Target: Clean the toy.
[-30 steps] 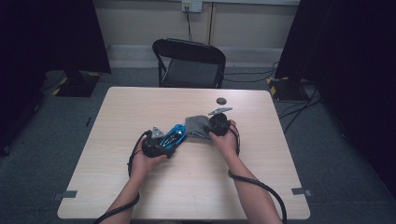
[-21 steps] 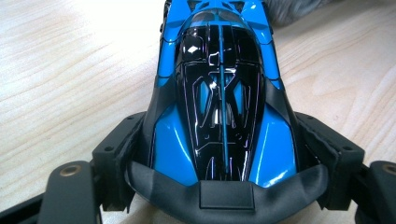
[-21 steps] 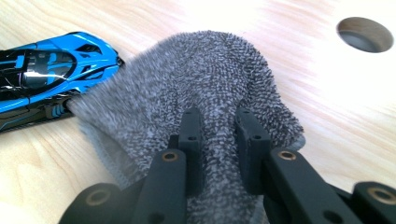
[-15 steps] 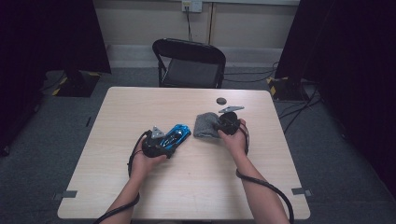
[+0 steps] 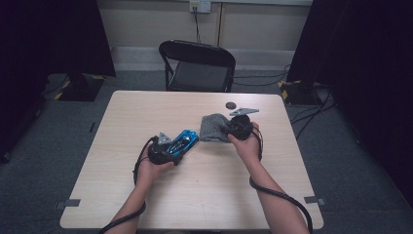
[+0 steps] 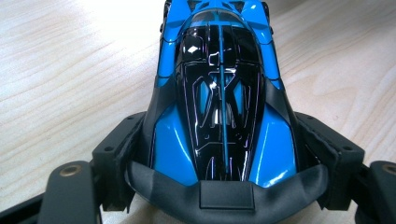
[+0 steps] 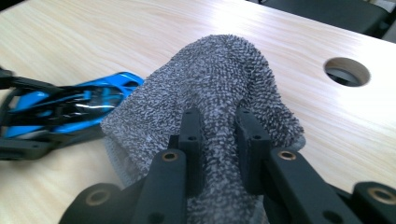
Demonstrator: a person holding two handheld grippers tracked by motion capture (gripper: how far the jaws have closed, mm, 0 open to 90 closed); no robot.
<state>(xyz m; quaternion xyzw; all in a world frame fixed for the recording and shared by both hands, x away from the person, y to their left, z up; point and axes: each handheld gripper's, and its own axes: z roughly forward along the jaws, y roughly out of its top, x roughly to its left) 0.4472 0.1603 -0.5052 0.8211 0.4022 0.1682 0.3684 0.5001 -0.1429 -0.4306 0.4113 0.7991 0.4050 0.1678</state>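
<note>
Our right gripper (image 7: pixel 218 135) pinches a fold of the grey terry cloth (image 7: pixel 219 88), lifted just beside the car; our left gripper (image 6: pixel 219 154) clamps the glossy blue-and-black toy car (image 6: pixel 219 93) by its flanks on the pale wooden table (image 5: pixel 122 117); we judge wiping is underway; next, we should bring the cloth onto the bodywork.

A recording lab or studio: beyond the grippers, a folding chair (image 5: pixel 198 66) faces the wooden table (image 5: pixel 146 109), with black curtains (image 5: pixel 360 73) either side, grey carpet (image 5: pixel 44 141) and taped floor cables (image 5: pixel 307 109).
</note>
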